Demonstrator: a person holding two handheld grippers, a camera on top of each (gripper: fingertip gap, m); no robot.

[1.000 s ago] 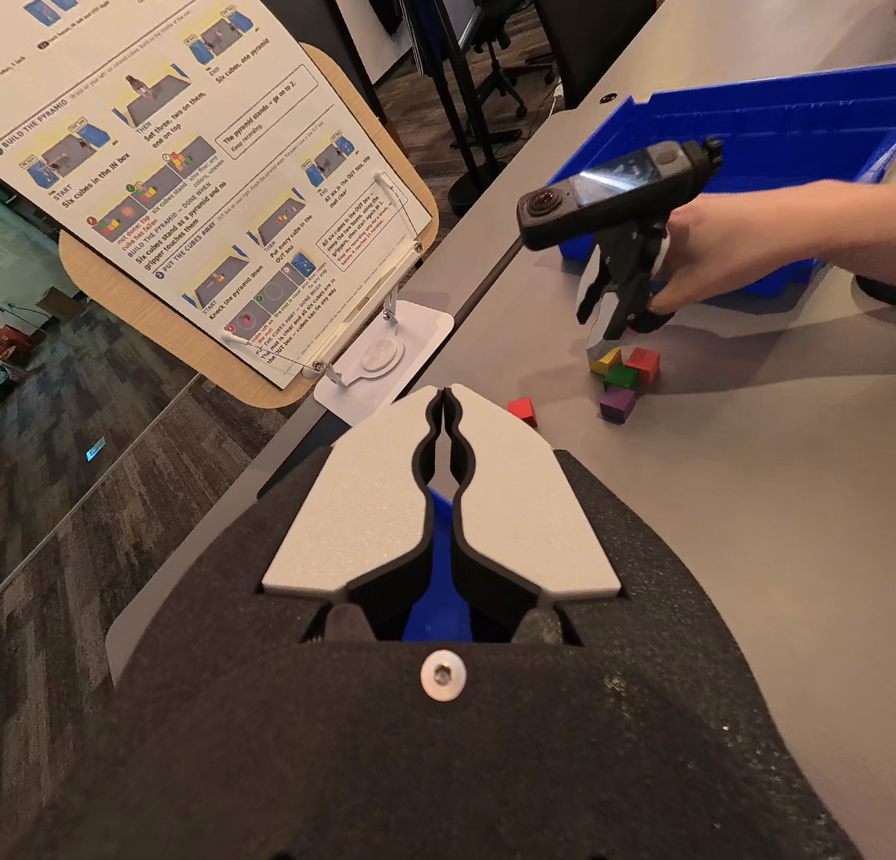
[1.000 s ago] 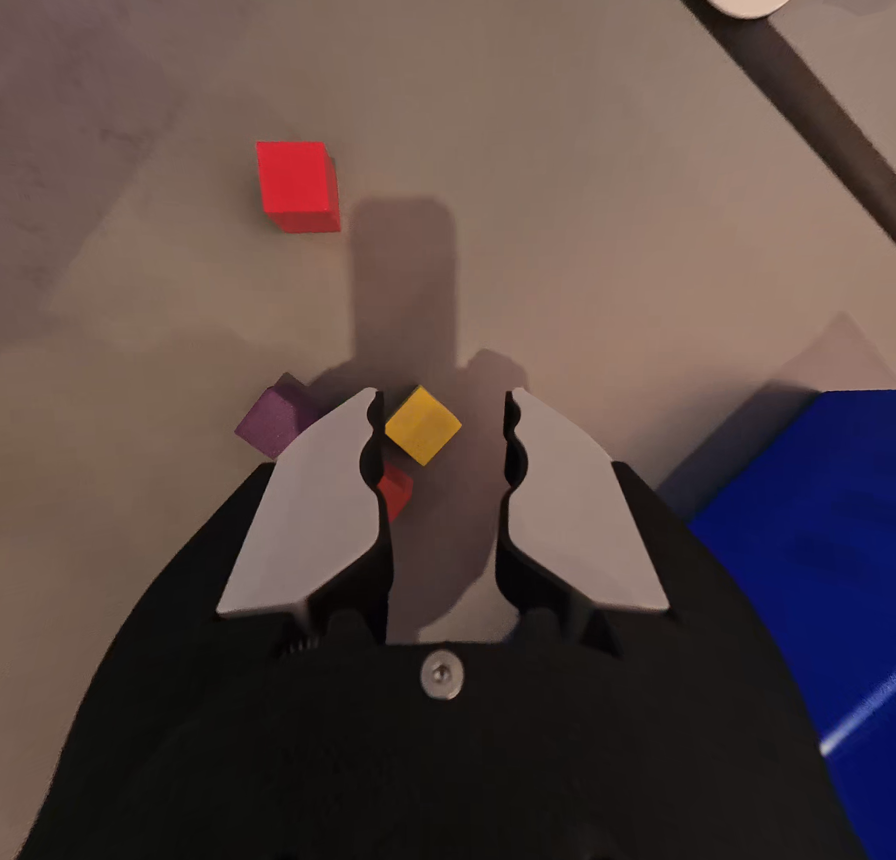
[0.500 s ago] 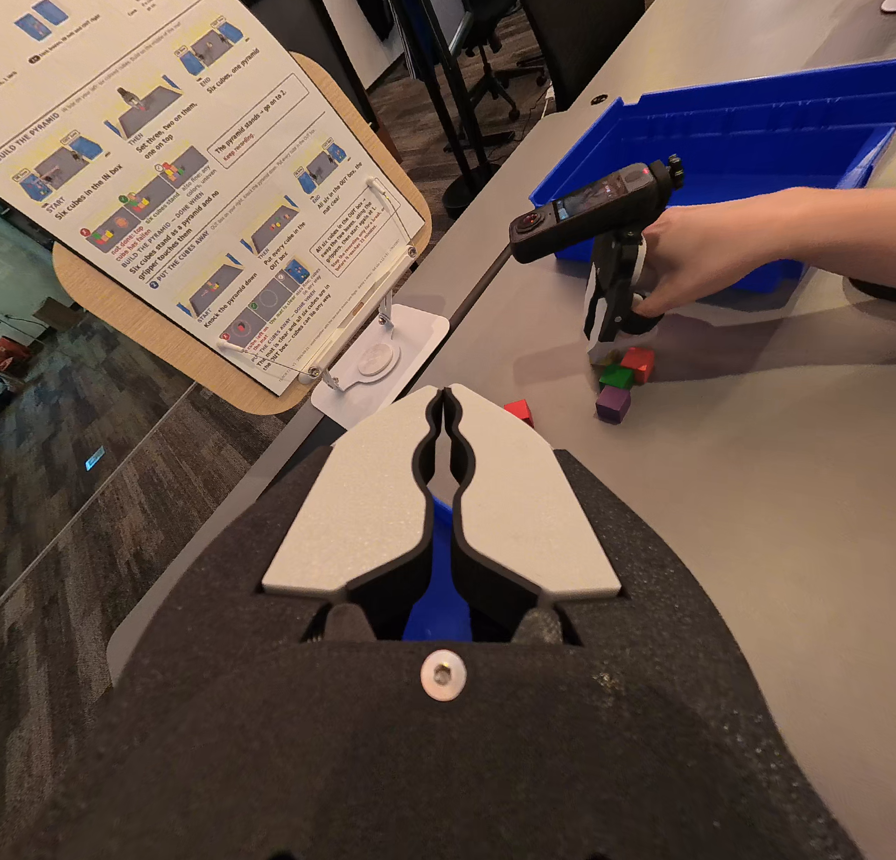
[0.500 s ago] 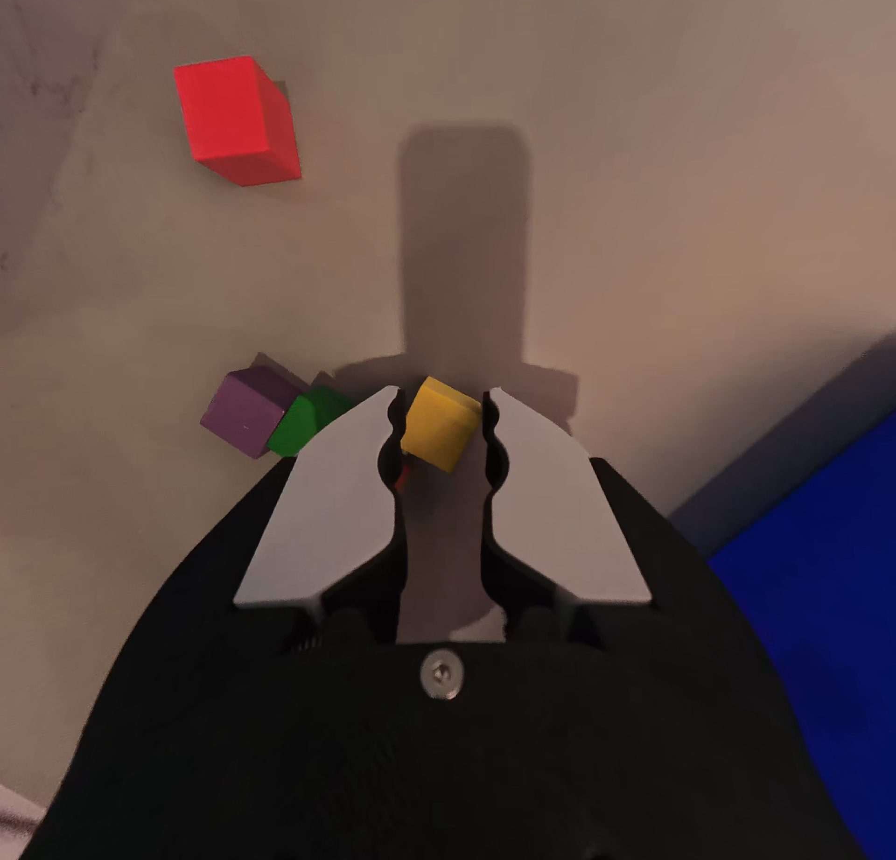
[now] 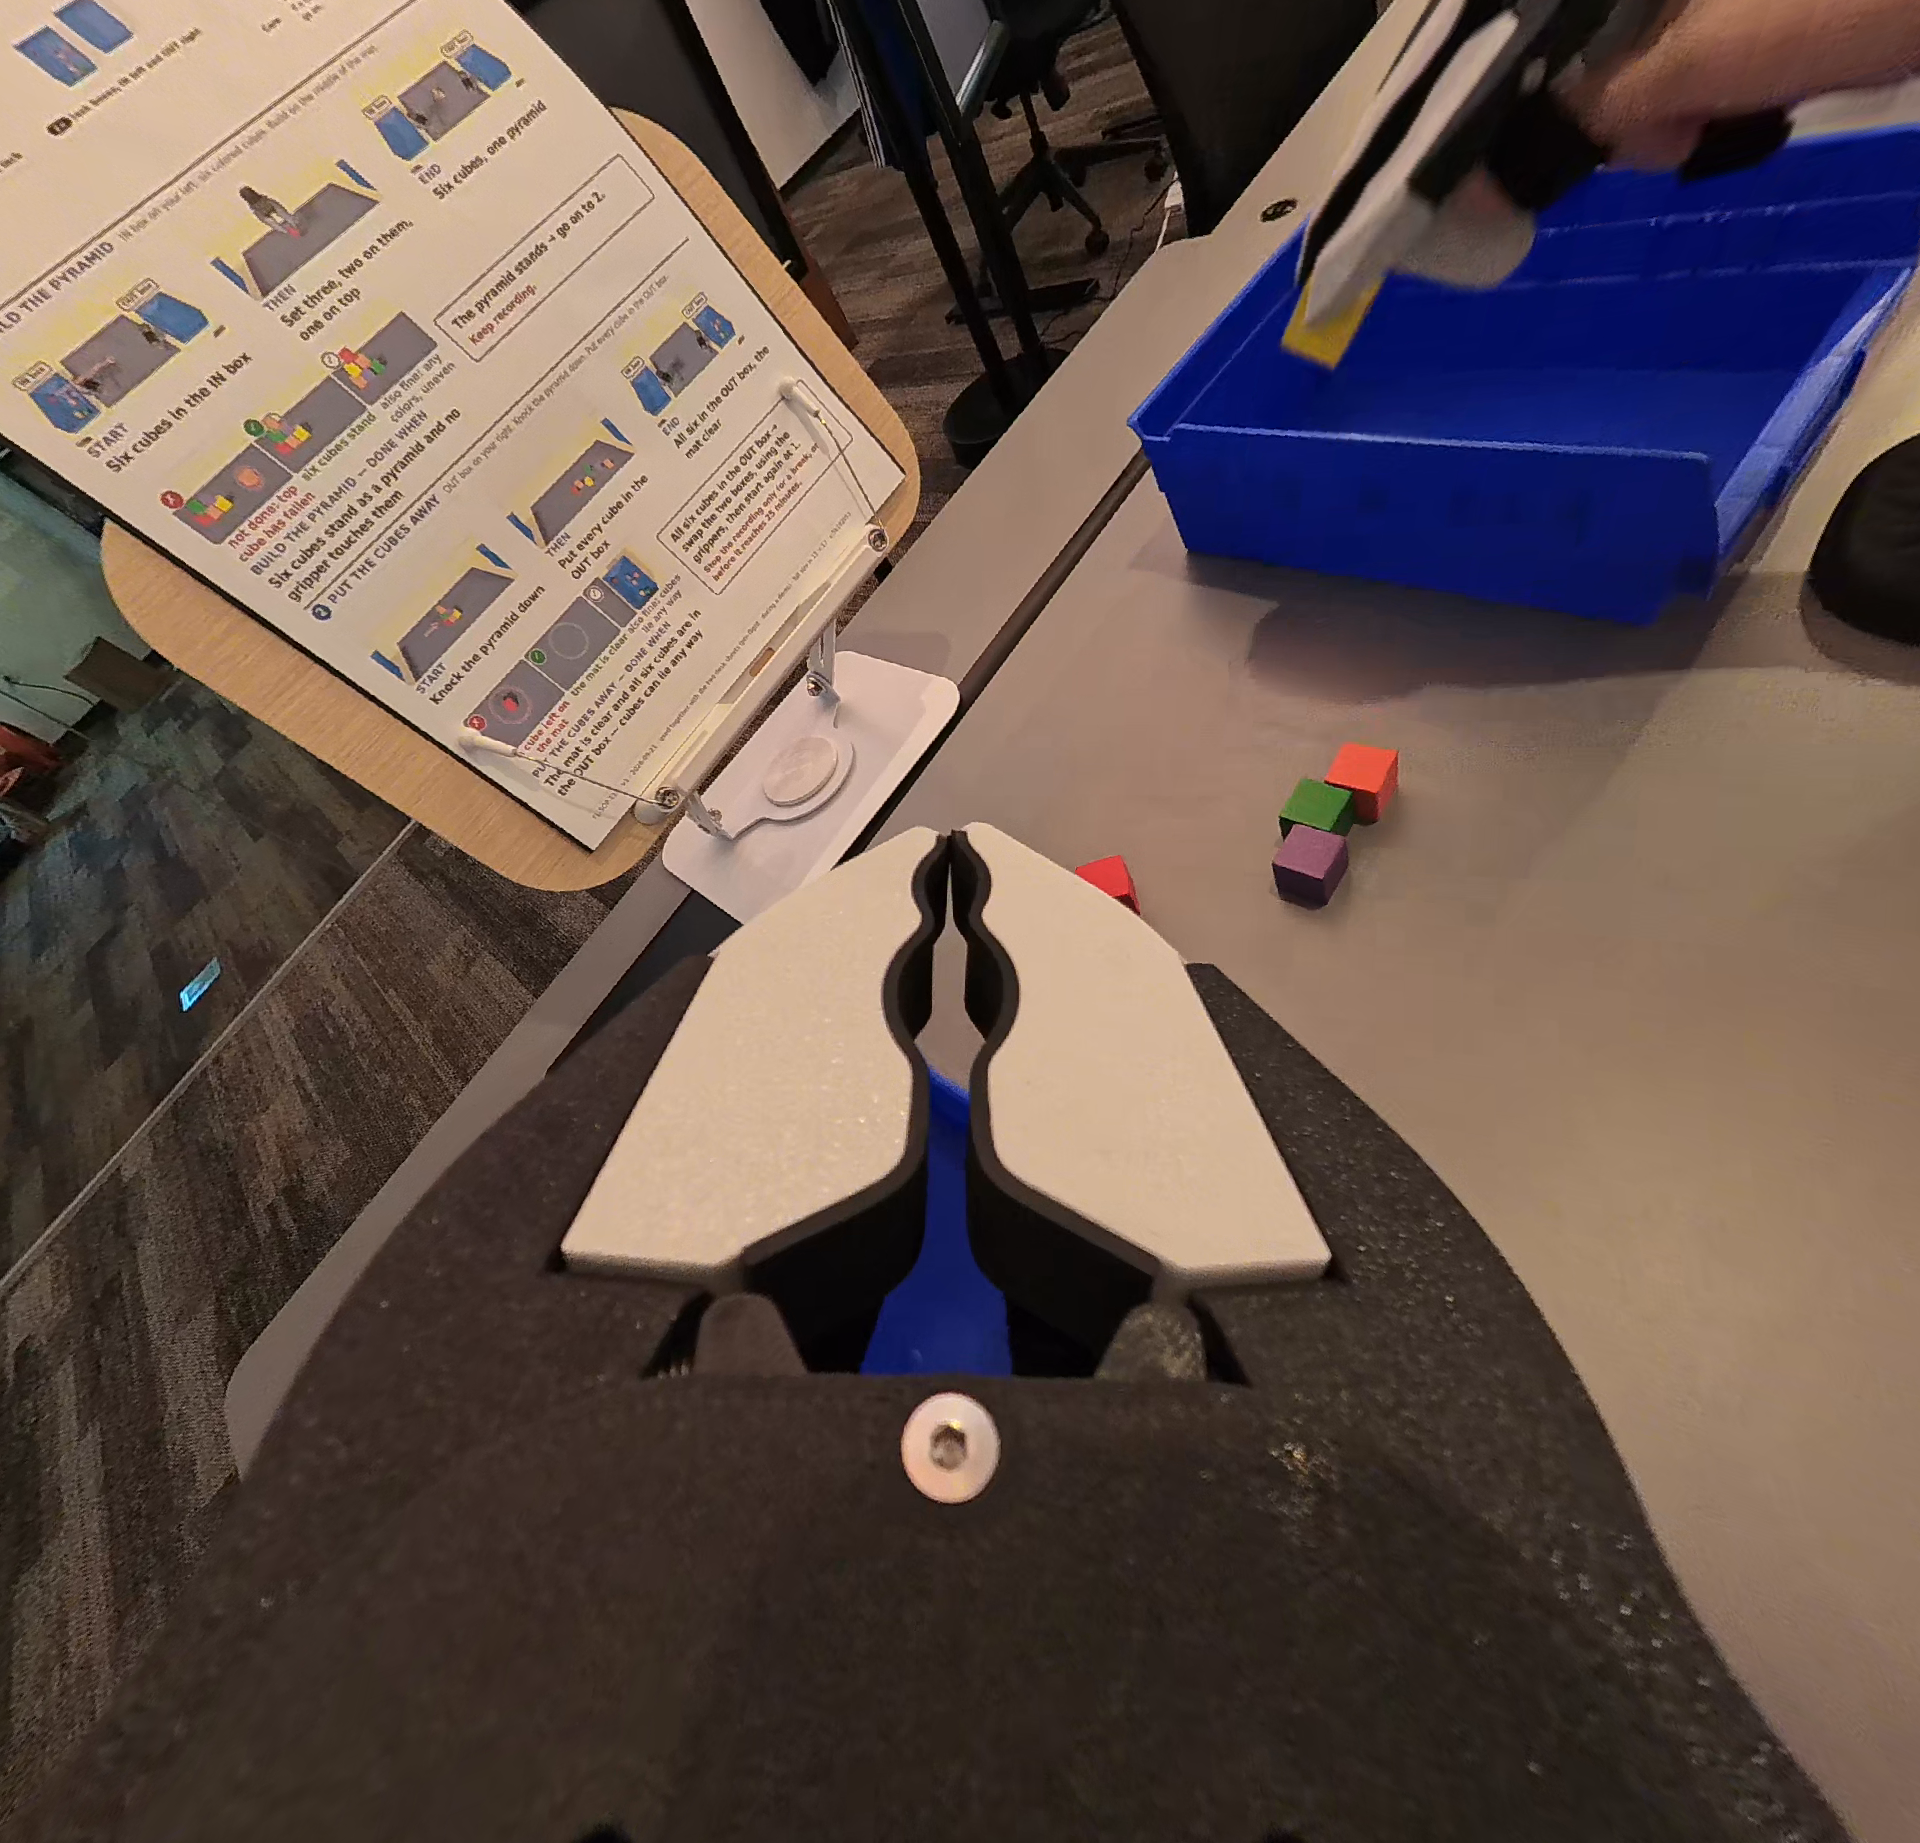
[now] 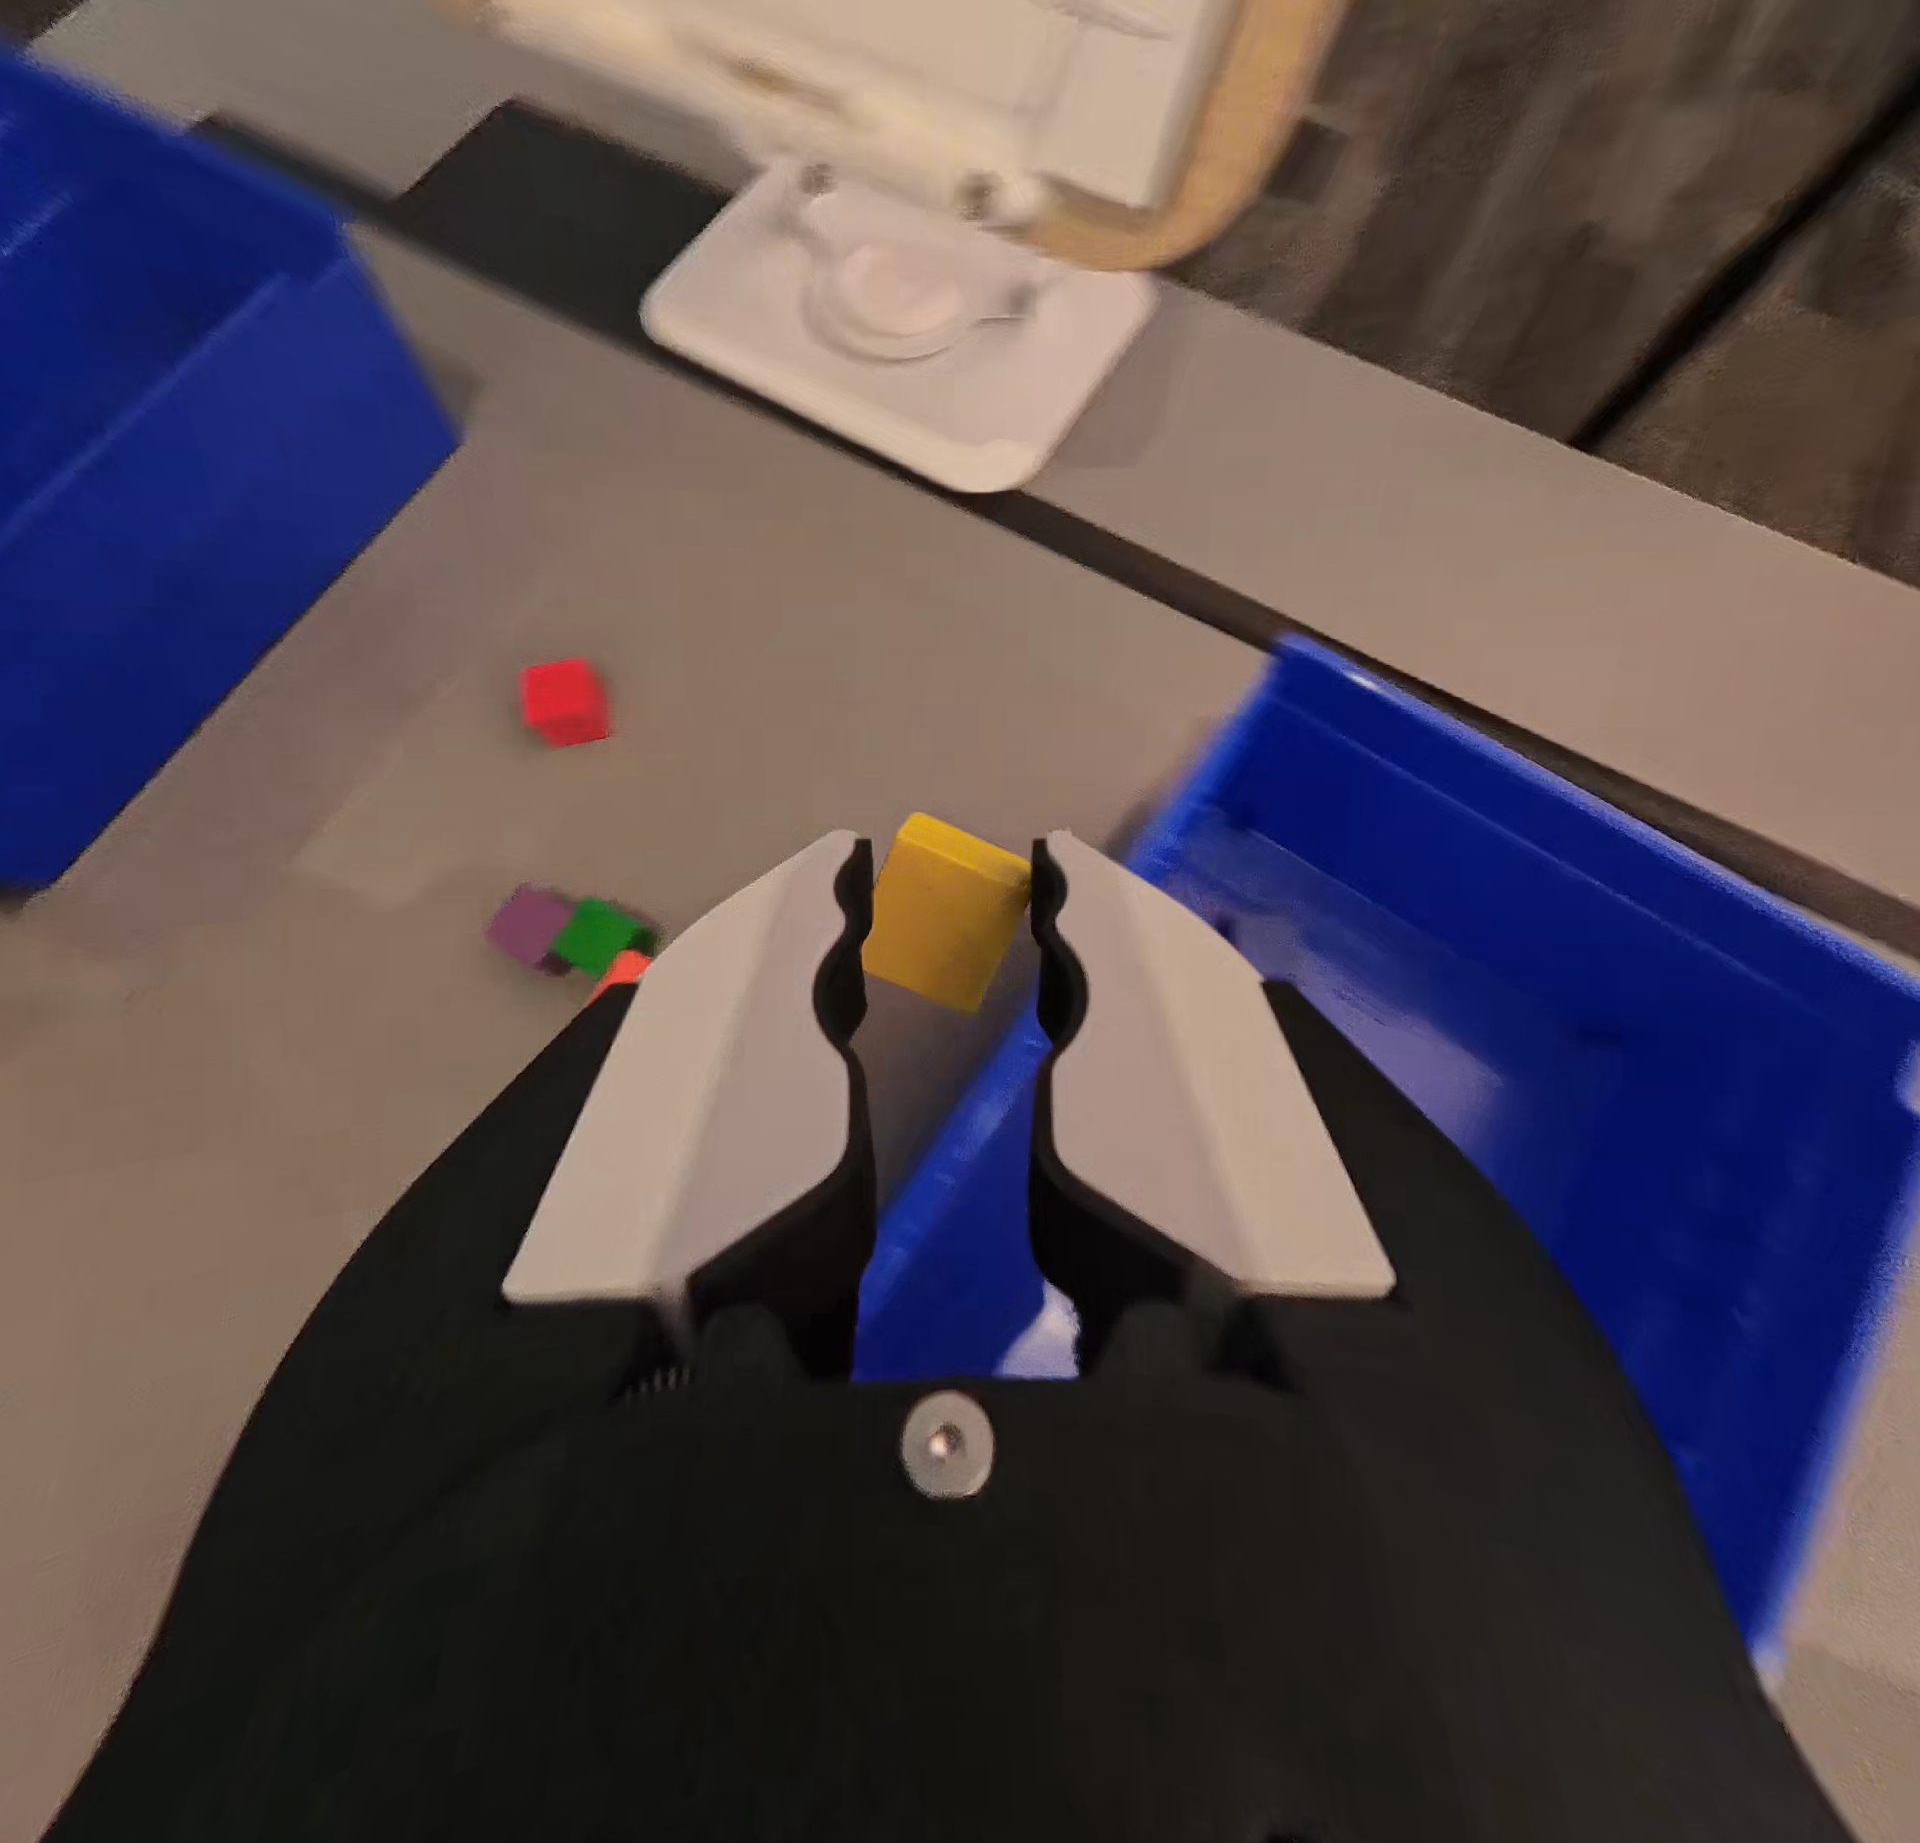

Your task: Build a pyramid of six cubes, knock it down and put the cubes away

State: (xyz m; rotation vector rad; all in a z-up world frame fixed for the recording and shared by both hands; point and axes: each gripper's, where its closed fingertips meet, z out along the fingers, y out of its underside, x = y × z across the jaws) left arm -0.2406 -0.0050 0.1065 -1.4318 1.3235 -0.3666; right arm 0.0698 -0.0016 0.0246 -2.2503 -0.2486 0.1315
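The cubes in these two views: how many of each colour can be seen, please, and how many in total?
Red small cubes: 1
Orange-red small cubes: 1
Green small cubes: 1
Purple small cubes: 1
Yellow small cubes: 1, held in the right gripper
Total: 5 cubes visible; four lie on the grey table.

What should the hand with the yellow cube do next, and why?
Probably open over the bin: the right gripper is shut on the yellow cube, which hangs above the blue bin. Four cubes are visible on the table.
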